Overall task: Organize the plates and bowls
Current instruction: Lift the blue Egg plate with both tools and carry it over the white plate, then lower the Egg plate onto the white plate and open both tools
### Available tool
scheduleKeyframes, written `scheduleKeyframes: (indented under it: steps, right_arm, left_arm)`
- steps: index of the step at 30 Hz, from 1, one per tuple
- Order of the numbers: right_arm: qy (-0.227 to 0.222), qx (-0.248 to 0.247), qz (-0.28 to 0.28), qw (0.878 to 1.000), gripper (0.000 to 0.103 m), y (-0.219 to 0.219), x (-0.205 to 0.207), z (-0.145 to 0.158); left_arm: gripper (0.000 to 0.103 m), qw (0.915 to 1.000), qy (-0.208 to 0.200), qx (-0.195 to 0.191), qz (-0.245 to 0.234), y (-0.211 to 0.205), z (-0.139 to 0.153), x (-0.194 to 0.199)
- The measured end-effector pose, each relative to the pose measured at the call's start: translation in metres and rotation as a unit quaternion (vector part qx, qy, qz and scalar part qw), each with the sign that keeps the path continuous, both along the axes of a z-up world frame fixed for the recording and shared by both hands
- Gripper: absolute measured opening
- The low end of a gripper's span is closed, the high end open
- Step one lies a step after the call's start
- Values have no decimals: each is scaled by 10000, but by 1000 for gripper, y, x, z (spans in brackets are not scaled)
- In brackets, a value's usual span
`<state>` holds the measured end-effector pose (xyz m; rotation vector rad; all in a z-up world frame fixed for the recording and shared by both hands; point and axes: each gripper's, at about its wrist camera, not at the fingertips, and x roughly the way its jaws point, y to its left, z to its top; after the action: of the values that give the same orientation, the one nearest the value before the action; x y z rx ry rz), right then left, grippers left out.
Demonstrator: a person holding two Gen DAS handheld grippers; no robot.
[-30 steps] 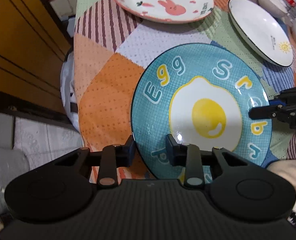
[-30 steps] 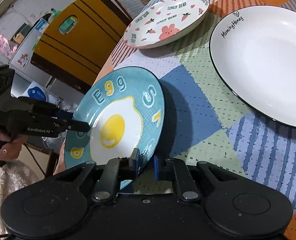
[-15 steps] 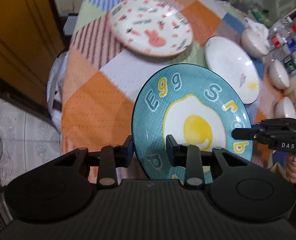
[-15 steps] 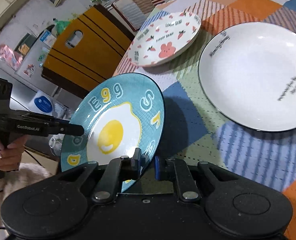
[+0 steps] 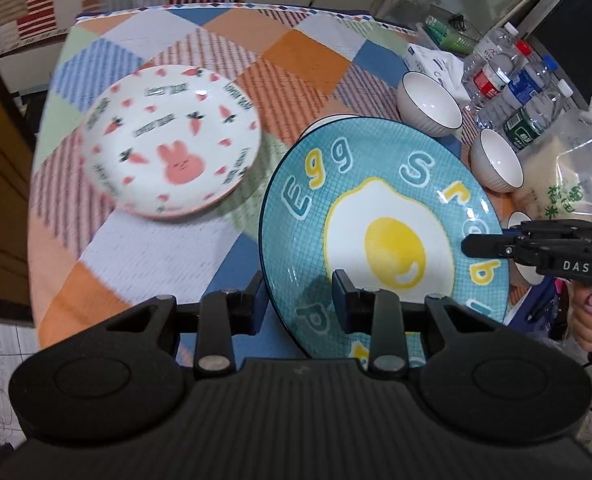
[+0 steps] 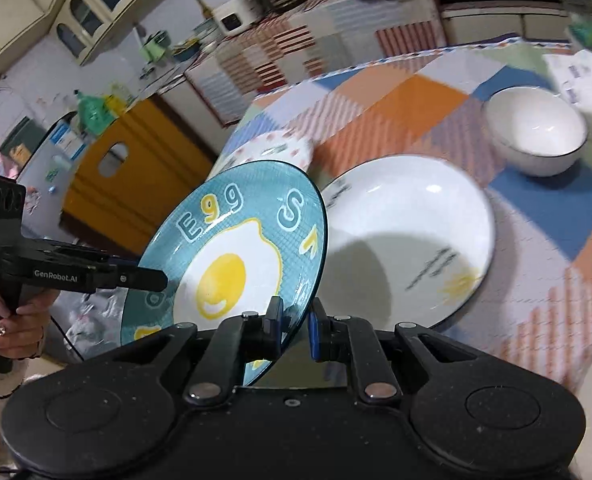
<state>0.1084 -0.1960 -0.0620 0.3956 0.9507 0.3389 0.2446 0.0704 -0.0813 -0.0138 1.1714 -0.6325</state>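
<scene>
Both grippers, left gripper [image 5: 298, 300] at 6 o'clock, right gripper [image 6: 296, 326] at 3, clench the egg plate's [image 5: 376, 216] rim, steadying it over the table [image 5: 296, 52] for stacking.

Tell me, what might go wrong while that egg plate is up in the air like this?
1. The blue egg plate is held only by its rim, the left tool and the right tool each pinching an edge; if either pinch slackens, it could drop.
2. It hangs tilted over the white plate, so a fall might chip both.
3. White bowls stand close by, and a careless swing could knock one.
</scene>
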Motion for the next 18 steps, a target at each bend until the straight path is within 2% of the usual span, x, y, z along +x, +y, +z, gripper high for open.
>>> scheduleKeyframes:
  steps: [5,11,18]
  right_arm:
    - [271,-10,-197,9994,17,-24,15,-8]
    - [457,-114,-318,9984,17,-43,35,-24]
    - [739,-164,-509,9958,17,-65,65,-48]
  left_arm:
    - [31,9994,327,-82,-58,-24,-16,23]
    - [31,9987,488,127,-21,-53,-41,42]
    - [31,9968,786,153,74,-70,-68,57]
